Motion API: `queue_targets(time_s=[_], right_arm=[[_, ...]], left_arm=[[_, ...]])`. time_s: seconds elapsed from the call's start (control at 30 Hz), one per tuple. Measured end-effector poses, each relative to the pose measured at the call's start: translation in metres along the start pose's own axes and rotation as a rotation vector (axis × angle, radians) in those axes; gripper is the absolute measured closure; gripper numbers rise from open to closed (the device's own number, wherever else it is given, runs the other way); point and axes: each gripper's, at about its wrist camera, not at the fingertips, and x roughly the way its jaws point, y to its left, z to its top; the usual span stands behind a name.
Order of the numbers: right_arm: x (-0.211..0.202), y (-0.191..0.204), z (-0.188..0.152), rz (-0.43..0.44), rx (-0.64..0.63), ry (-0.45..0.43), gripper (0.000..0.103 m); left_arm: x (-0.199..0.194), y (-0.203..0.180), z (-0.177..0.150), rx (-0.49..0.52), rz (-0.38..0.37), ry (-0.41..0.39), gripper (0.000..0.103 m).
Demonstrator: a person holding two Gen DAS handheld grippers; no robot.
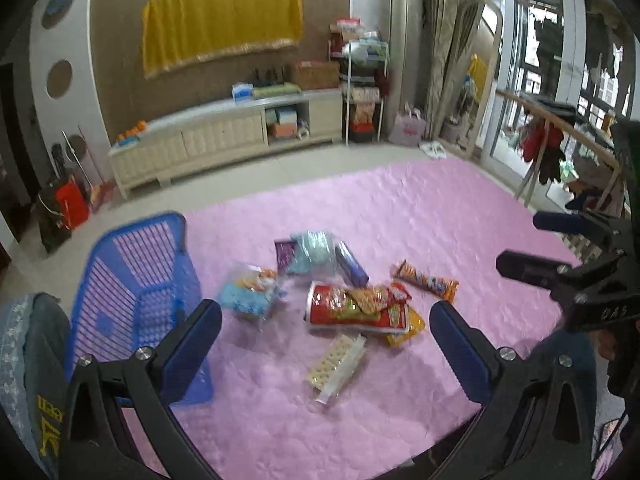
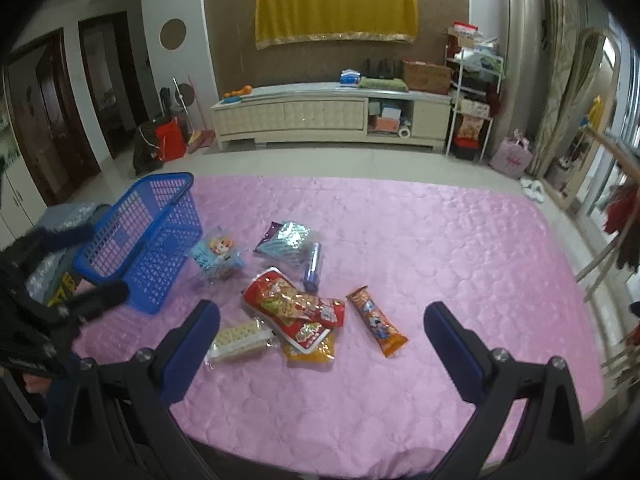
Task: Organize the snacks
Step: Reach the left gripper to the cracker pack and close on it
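Both hand-held grippers, left (image 1: 326, 344) and right (image 2: 322, 344), hung released and empty above the pink surface (image 2: 440, 248), ready to pick. The snacks (image 2: 296, 308) lay heaped mid-surface; the empty blue basket (image 2: 140, 236) stood just beside them, presumably to receive them.

Blue lattice basket (image 2: 140, 240), pink quilted cover (image 2: 440, 260), red snack bag (image 2: 288, 300).

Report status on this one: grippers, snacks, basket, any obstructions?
Left hand-held gripper open, empty; right hand-held gripper open, empty. Snack packets loose on pink cover. Blue basket empty, left of pile. Nothing blocking.
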Motion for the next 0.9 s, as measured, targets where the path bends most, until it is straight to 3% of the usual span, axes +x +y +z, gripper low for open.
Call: queue_targets(time_s=[0.07,0.3,0.57,0.77,0.9], right_arm=[[0.013,-0.003,0.000,0.027,-0.005,0.034,0.000],[0.063,-0.012,-0.019,-0.003,-0.037,0.159,0.000],[0.099,-0.020,-0.036,-0.003,-0.061,0.220,0.000],[0.115,-0.027,-0.046,-0.027,-0.066,0.219,0.001],[0.129,-0.031,-0.056,-0.026,-0.074,0.243,0.001]], left_arm=[[0.012,0.001,-0.001,0.009,-0.010,0.016,0.000],[0.062,-0.004,-0.018,0.063,-0.046,0.130,0.000],[0.119,-0.011,-0.038,0.146,-0.091,0.253,0.000],[0.167,-0.012,-0.051,0.186,-0.109,0.356,0.000],[0.195,-0.013,-0.058,0.184,-0.077,0.399,0.004]])
